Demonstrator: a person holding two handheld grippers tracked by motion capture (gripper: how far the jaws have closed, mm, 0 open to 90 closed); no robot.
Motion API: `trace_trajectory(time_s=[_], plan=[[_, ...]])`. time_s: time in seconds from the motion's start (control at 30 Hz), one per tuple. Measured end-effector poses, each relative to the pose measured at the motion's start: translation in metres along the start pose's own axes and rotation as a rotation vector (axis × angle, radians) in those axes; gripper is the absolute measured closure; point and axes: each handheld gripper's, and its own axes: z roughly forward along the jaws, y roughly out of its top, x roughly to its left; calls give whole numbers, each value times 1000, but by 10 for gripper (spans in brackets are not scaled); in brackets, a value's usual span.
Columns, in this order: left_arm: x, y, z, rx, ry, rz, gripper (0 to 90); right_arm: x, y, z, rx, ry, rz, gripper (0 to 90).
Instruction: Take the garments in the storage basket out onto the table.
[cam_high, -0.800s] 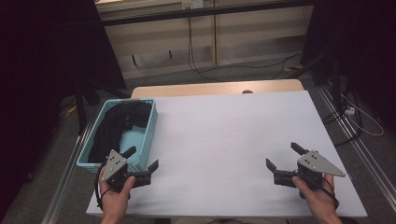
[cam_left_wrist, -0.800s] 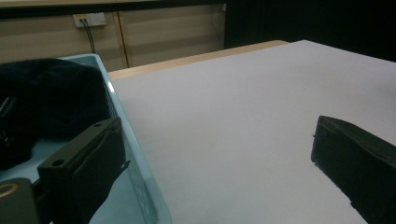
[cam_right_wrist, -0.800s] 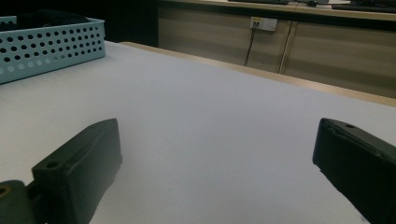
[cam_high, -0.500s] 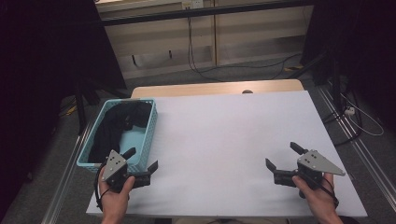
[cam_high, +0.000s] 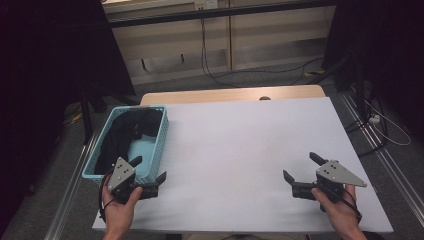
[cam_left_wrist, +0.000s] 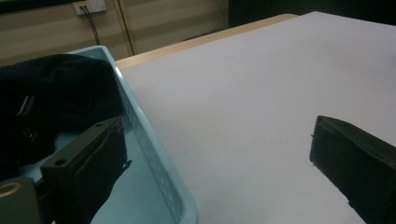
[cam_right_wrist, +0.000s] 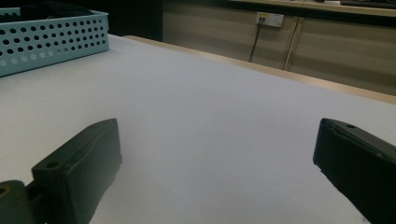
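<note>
From the high view, a light blue basket (cam_high: 150, 150) with perforated walls sits at the left edge of the white table (cam_high: 240, 150), and a dark cloth (cam_high: 120, 137) lies bunched inside it, covering the far end and one long side while a patch of blue floor shows bare. The left gripper (cam_high: 148, 174) is held at the basket's near right corner, its jaws spread wide with one over the basket and one over the table, holding nothing. The right gripper (cam_high: 299, 169) is well apart from the basket, near the table's right side, also wide and empty. The left gripper view brings out the cloth's (cam_left_wrist: 51, 93) soft folds and a small pale ribbed patch, close over the basket's rim (cam_left_wrist: 154, 163). The right gripper view shows the basket's round-holed wall (cam_right_wrist: 51, 39) from the side, far off across bare table (cam_right_wrist: 210, 116).
</note>
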Motion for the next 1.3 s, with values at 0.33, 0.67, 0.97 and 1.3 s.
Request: trace_trajectory(time_s=[0.33, 0.67, 0.97, 1.3], plan=[[23, 14, 4, 57, 17, -33, 32, 1, -1, 6, 19, 26, -9, 3], [48, 33, 7, 52, 21, -49, 36, 1, -1, 9, 25, 25, -13, 4], [77, 41, 26, 70, 74, -80, 44, 1, -1, 9, 33, 22, -25, 5], [98, 54, 37, 101, 121, -83, 42, 5, 0, 8, 35, 29, -36, 5]])
